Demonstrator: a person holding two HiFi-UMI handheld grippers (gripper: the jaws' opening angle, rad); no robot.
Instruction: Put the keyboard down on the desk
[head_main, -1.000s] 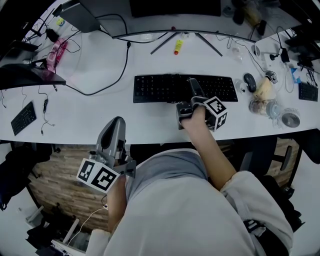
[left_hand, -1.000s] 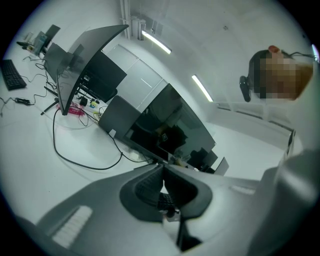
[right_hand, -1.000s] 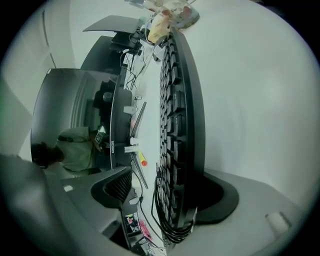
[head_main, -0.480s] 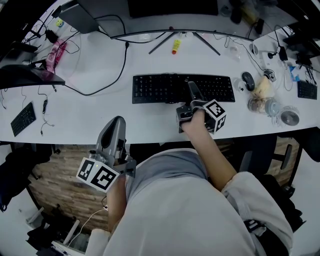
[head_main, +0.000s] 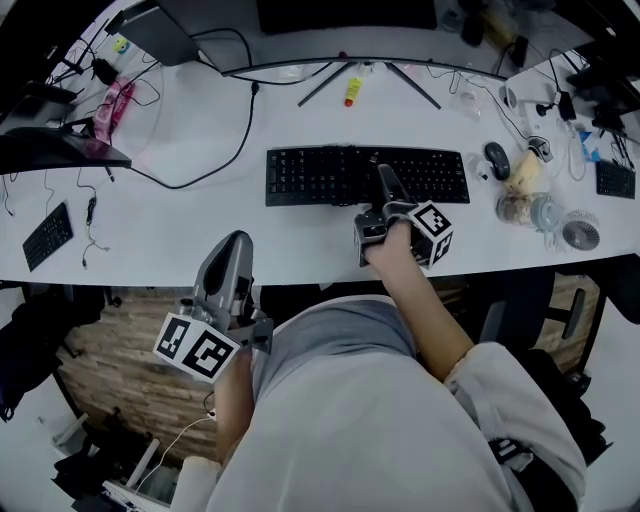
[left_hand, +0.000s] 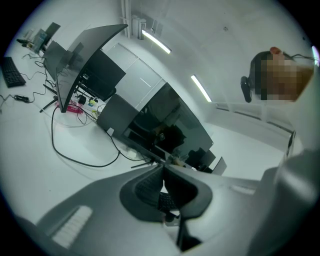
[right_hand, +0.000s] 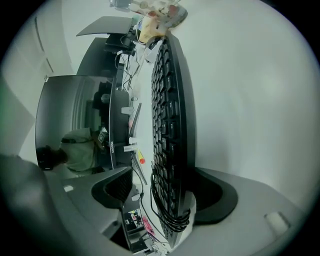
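Observation:
A black keyboard (head_main: 330, 175) lies flat on the white desk (head_main: 200, 225), in front of the curved monitor's stand. My right gripper (head_main: 381, 180) reaches over the keyboard's near edge, right of its middle. In the right gripper view the keyboard (right_hand: 170, 100), with a coiled cable at its end, stands between the jaws. It lies against one jaw, and a gap shows to the other, so the right gripper (right_hand: 167, 176) is open. My left gripper (head_main: 232, 262) hangs below the desk's front edge, and this left gripper (left_hand: 163, 172) is shut on nothing.
A mouse (head_main: 497, 162), jars and a small fan (head_main: 580, 235) crowd the desk's right end. A yellow marker (head_main: 354, 92) lies behind the keyboard between the monitor's stand legs. A black cable (head_main: 215, 165) loops at the left, near a small black keypad (head_main: 46, 236).
The keyboard and my right gripper have shifted a little to the left and settled. The left gripper has not moved.

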